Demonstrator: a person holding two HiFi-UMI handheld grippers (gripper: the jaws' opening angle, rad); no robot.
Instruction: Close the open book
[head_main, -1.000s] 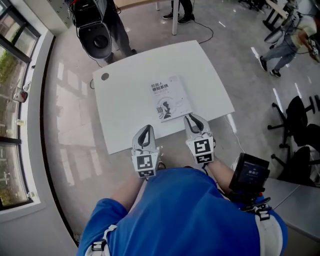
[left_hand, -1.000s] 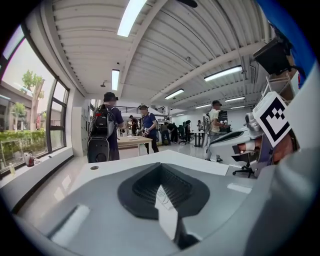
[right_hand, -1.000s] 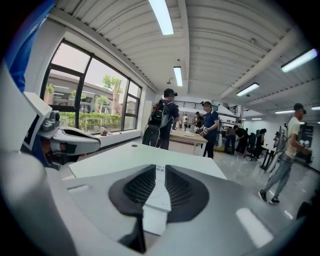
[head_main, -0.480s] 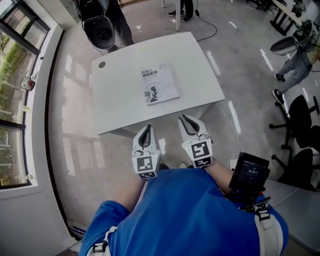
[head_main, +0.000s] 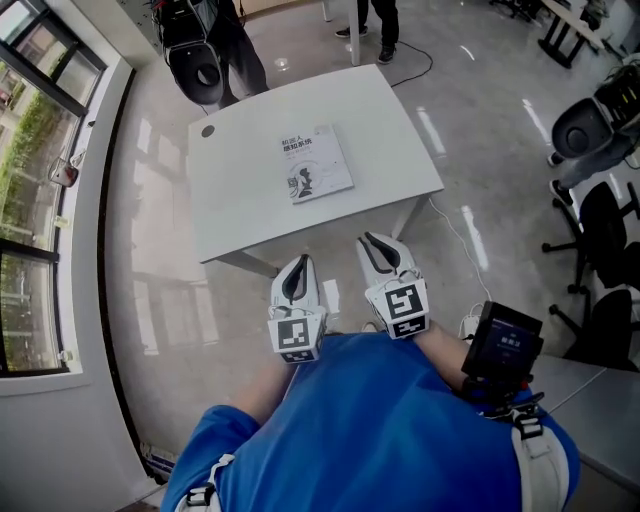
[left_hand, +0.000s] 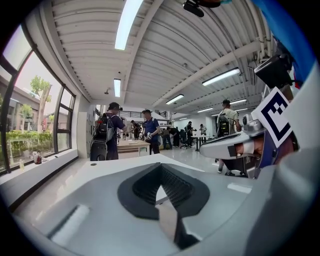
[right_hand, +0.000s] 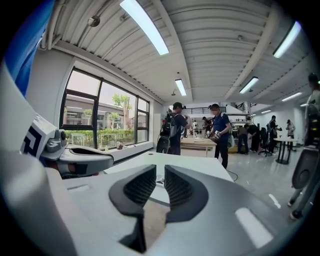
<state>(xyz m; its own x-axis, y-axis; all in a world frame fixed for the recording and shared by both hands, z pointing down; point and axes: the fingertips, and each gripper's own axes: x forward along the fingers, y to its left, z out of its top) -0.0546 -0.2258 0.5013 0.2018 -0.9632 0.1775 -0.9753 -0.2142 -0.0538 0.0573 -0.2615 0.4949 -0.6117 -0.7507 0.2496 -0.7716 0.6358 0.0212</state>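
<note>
A closed white book (head_main: 313, 163) lies flat near the middle of the white table (head_main: 390, 110), cover up. Both grippers are held close to my body, short of the table's near edge and over the floor. My left gripper (head_main: 301, 263) is shut, its tips meeting with nothing between them (left_hand: 160, 167). My right gripper (head_main: 372, 242) stands a narrow slit open and empty (right_hand: 160, 172). In the right gripper view a strip of the book (right_hand: 159, 179) shows through that slit, far ahead on the table (right_hand: 200, 162).
A round hole (head_main: 208, 131) sits in the table's far left corner. A black chair (head_main: 200, 65) and standing people are beyond the table. Office chairs (head_main: 600, 230) stand at the right, windows (head_main: 30, 200) along the left. A black device (head_main: 503, 345) is strapped to my right forearm.
Both grippers have drawn back from the table's near edge towards my body, and the table now lies farther ahead. The book has stayed closed in place.
</note>
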